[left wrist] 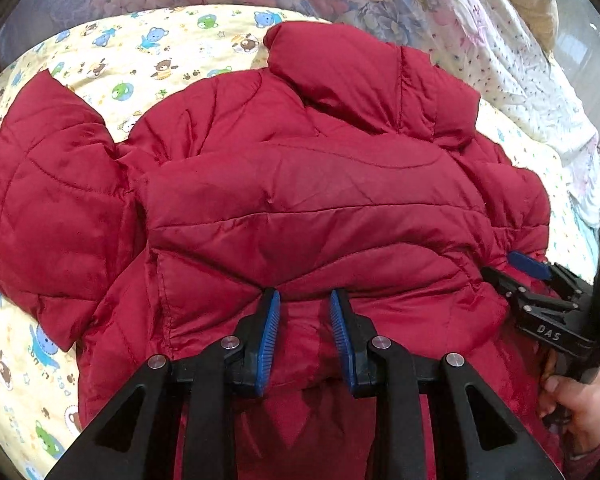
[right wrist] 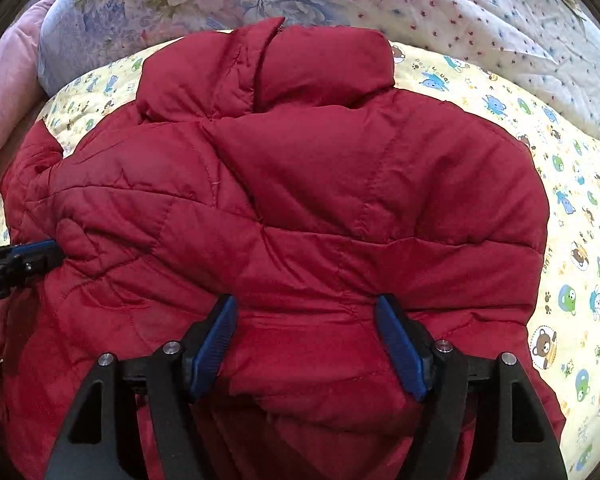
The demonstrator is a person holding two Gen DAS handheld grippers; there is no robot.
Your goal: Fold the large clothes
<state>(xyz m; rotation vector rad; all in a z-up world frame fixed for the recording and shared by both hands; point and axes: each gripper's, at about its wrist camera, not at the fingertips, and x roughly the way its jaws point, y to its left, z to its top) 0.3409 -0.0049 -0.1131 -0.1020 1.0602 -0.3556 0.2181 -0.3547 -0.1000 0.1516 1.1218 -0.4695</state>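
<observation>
Left wrist view: left gripper (left wrist: 305,300) jaws apart, pressing jacket (left wrist: 300,184).
Right gripper (right wrist: 305,308): jaws wide apart on the jacket's near hem.

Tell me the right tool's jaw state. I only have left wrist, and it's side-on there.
Observer: The right tool is wide open, with the red puffer jacket bulging between its pads.
Operator: Any sleeve sticking out on the jacket's right side?
Observer: None visible. That edge lies rounded on the cartoon-print sheet.
Operator: Anything off to the jacket's left?
Observer: A pink quilt at the frame's edge.
</observation>
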